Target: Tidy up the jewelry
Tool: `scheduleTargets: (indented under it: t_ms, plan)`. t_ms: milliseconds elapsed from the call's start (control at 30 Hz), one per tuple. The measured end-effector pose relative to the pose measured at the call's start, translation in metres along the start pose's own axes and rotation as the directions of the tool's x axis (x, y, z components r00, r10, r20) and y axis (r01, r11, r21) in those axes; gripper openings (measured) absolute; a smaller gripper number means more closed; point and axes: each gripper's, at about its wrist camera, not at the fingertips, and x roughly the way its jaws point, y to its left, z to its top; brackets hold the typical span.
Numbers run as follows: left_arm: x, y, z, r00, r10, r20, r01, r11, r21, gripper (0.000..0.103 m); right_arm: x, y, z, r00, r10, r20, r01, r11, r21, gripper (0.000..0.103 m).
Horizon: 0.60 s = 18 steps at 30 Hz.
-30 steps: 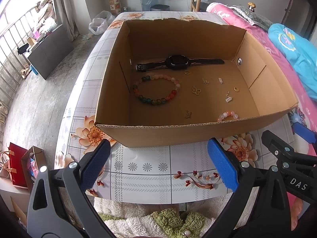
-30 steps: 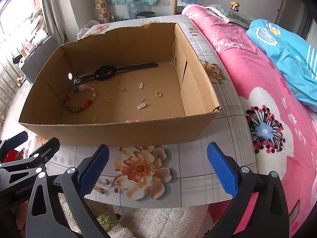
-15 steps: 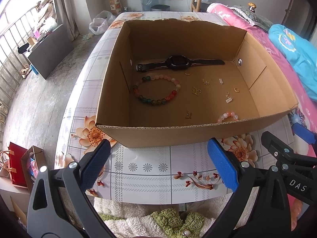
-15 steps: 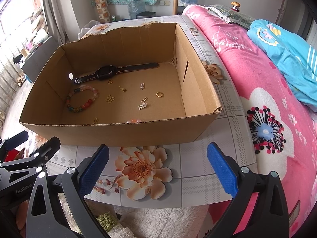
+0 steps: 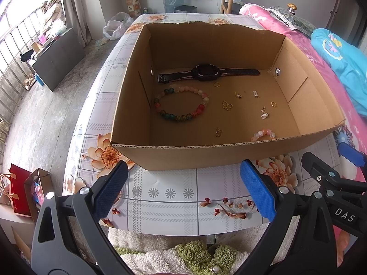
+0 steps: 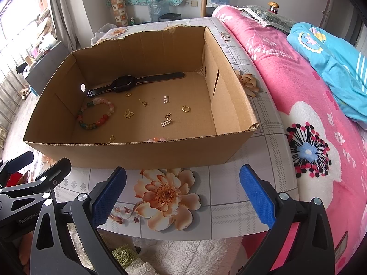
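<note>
**Box of jewelry, grippers waiting**

At frame centre of left wrist view: cardboard box (image 5: pixel 174 158) holding watch (image 5: pixel 206 73), bead bracelet (image 5: pixel 181 104); left gripper (image 5: pixel 183 192) spread wide, empty. Right wrist view: right gripper (image 6: pixel 183 192) likewise agape below box. Unchanged since earlier.

left wrist: looks down and forward from the near desk (image 5: pixel 174 197) edge, close to the cardboard box (image 5: pixel 183 155) | right wrist: same stance, box upper left, bed (image 6: pixel 298 96) at right | shared: box interior, flowered desk top
</note>
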Motion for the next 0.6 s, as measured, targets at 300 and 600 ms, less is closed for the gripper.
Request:
scheduleTargets:
  t_ms: [300, 600]
  plan:
    - [-0.0001, 0.0002, 0.0002, 1.000, -0.001, 0.000, 0.001, 1.000, 0.001, 0.095, -0.0001, 0.0011, 0.0001, 1.000, -0.001, 0.001, 0.001, 1.000, -0.002, 0.096]
    - [-0.0013, 0.0002, -0.0010, 1.000, -0.001, 0.000, 0.001, 1.000, -0.005, 0.095, -0.0003, 0.0016, -0.0001, 1.000, 0.001, -0.001, -0.001, 1.000, -0.001, 0.096]
